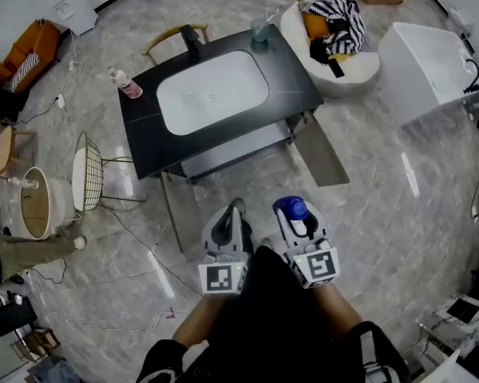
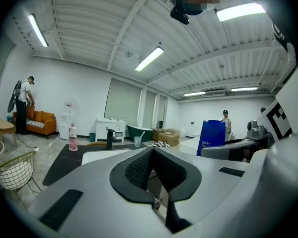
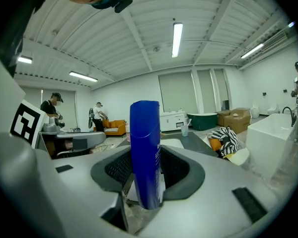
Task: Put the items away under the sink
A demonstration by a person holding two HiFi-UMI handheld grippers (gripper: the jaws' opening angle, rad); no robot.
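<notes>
My right claw (image 3: 148,171) clamps the blue bottle (image 3: 145,143) upright, low on its body: stiff, smooth plastic, probably slippery. My left claw (image 2: 151,155) is closed, empty. The sink cabinet (image 1: 231,146) stands at twelve o'clock.

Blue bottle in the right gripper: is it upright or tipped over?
Upright. The blue bottle stands nearly vertical against the level room behind it, with the right gripper shut on its lower part.
</notes>
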